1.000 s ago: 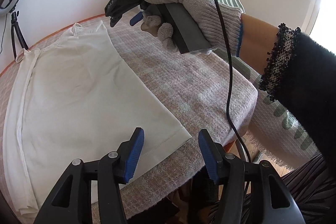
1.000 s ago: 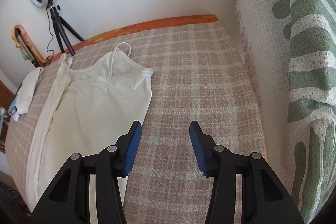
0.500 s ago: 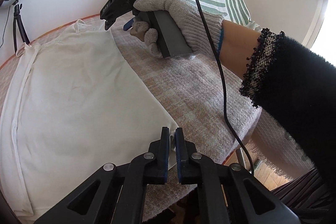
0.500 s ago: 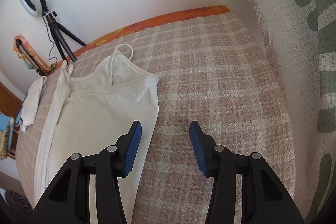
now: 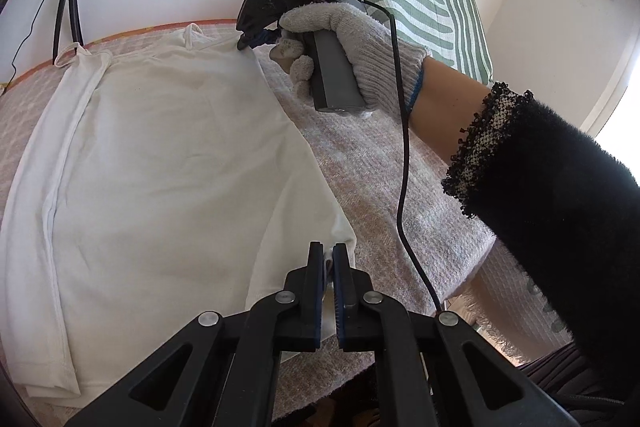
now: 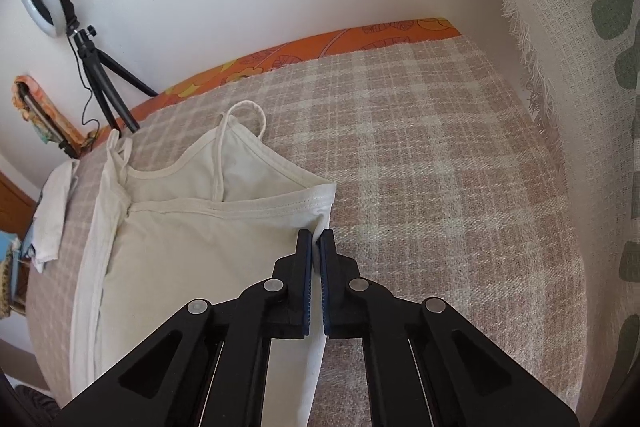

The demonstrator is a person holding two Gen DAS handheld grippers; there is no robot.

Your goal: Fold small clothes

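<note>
From the left wrist, my left gripper (image 5: 328,259) jaws pinch the hem corner of the white camisole (image 5: 168,163) lying flat on the bed (image 5: 400,195); from the right wrist, my right gripper (image 6: 316,247) jaws clamp its top side corner, and the camisole looks thin, limp and light, so corners seem the best holds.

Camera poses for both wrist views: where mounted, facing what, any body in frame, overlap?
Left wrist: on the left gripper, faces up the white camisole from its hem corner; gloved right hand shows.
Right wrist: on the right gripper, faces the strap end and wall; no body.
Shared: camisole, plaid cover, ring light tripod.
</note>
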